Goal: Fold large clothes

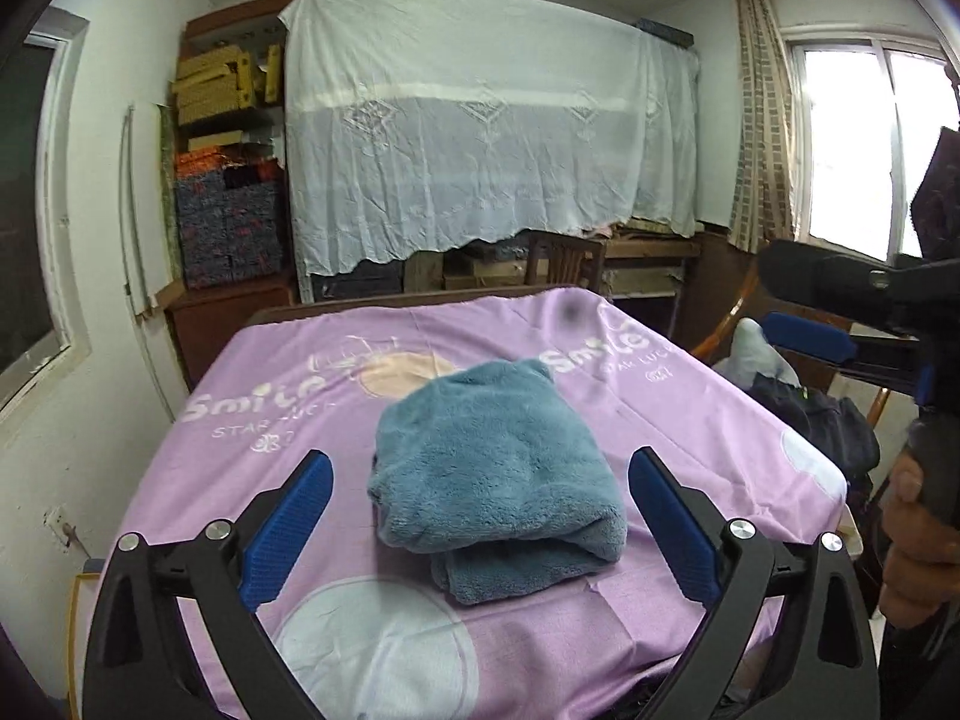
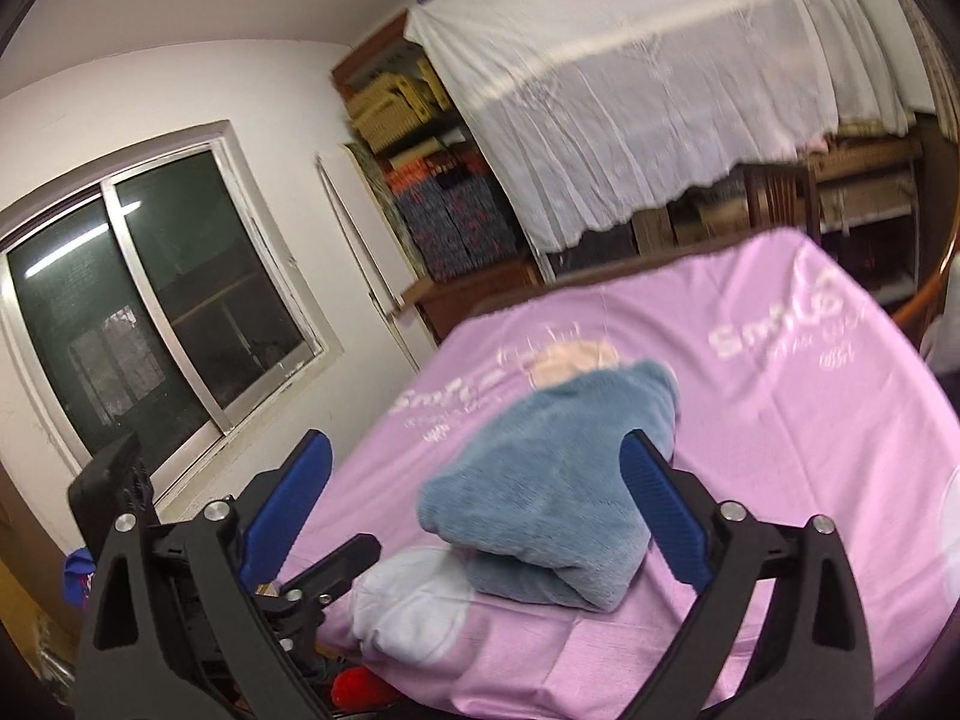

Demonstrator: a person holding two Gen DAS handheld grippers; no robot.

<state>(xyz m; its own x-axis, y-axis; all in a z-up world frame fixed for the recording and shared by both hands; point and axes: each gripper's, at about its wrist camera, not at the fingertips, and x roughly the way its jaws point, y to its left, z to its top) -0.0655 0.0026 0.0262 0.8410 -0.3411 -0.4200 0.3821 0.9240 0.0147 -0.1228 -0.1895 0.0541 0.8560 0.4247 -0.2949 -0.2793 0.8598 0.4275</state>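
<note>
A blue fleece garment lies folded into a compact bundle in the middle of the table under a purple printed sheet. My left gripper is open and empty, held back from the bundle at the table's near edge. The bundle also shows in the right wrist view. My right gripper is open and empty, raised near the front left corner of the sheet. The right gripper also shows in the left wrist view, held by a hand at the right edge. The left gripper's fingers show low in the right wrist view.
A white cloth drapes shelving behind the table. Stacked boxes fill shelves at the back left. A wooden chair stands behind the table. Dark bags lie to the right. Windows sit on the left wall and at the right.
</note>
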